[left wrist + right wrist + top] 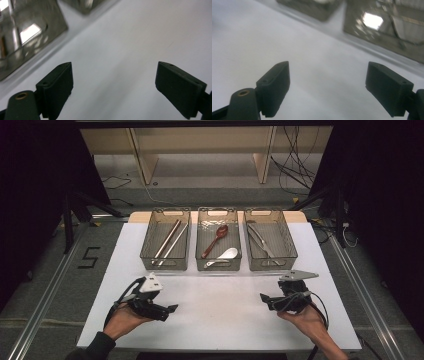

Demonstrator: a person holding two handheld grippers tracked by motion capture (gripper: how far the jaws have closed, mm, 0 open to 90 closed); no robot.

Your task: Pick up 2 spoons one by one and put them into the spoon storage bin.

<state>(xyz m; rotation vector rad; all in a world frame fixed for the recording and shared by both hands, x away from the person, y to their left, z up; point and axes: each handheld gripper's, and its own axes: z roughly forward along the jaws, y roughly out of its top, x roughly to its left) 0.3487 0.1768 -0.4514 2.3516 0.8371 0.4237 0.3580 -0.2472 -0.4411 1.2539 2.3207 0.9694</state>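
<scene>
Three clear bins stand in a row at the back of the white table (220, 320). The left bin (166, 240) holds metal chopsticks (169, 242). The middle bin (218, 239) holds a dark red spoon (216, 239) and a white spoon (223, 256). The right bin (270, 239) holds metal cutlery (262, 241). My left gripper (172, 309) rests low over the table at front left, open and empty (113, 82). My right gripper (264, 299) sits at front right, open and empty (327, 85). Both point inward.
Bare white table surface lies between the two grippers and in front of the bins. A blurred bin corner (27, 37) shows upper left in the left gripper view, and bins (387, 27) show along the top of the right gripper view. Cables (295, 165) lie on the floor behind.
</scene>
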